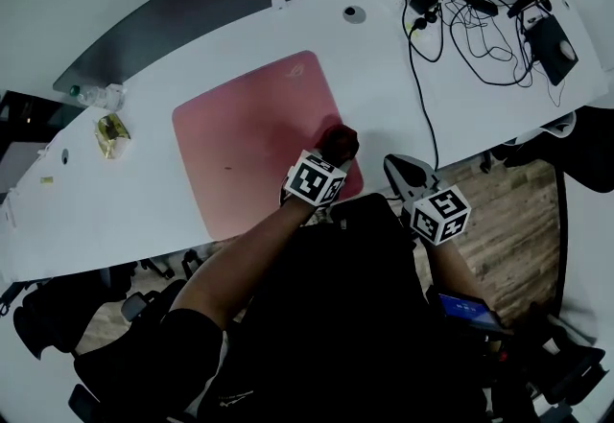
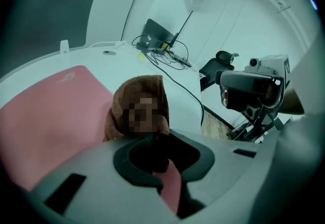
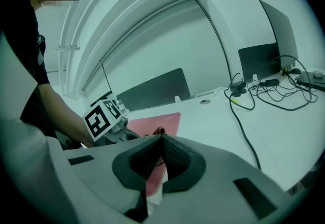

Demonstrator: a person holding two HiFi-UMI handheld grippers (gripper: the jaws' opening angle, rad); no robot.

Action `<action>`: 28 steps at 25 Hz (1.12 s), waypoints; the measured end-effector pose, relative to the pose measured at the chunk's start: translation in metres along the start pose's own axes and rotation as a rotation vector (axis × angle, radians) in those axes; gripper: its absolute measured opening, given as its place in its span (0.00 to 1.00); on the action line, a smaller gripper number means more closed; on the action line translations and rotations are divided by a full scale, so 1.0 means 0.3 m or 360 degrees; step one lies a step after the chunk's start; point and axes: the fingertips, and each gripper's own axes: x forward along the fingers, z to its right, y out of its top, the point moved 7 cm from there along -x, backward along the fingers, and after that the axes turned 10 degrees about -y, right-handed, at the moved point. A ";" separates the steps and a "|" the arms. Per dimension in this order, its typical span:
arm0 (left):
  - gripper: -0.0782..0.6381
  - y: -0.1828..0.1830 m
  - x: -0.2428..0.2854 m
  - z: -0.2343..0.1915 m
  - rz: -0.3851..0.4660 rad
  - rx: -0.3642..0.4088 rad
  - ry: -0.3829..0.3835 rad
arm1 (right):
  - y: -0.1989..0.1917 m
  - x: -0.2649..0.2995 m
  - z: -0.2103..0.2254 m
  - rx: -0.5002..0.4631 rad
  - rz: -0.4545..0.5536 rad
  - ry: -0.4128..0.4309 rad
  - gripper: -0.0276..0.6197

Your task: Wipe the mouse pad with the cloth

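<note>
On the pink mouse pad's [image 1: 245, 143] near corner, fingers of the left gripper [image 1: 329, 160] clamp the brown cloth [image 1: 340, 140]; the right gripper [image 3: 161, 137] has its fingers closed on nothing.

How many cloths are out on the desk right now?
1. The brown cloth is bunched in the left tongs, at the pink mouse pad's near right corner. The right tongs are shut with nothing in them. Another could be hidden under the person's arms.

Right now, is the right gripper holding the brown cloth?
No, the right gripper is shut and empty; the left gripper holds the brown cloth.
</note>
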 end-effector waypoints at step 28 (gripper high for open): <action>0.19 0.041 -0.122 -0.194 0.0256 -0.0406 0.0213 | 0.033 0.028 0.056 0.0037 -0.0002 0.0069 0.08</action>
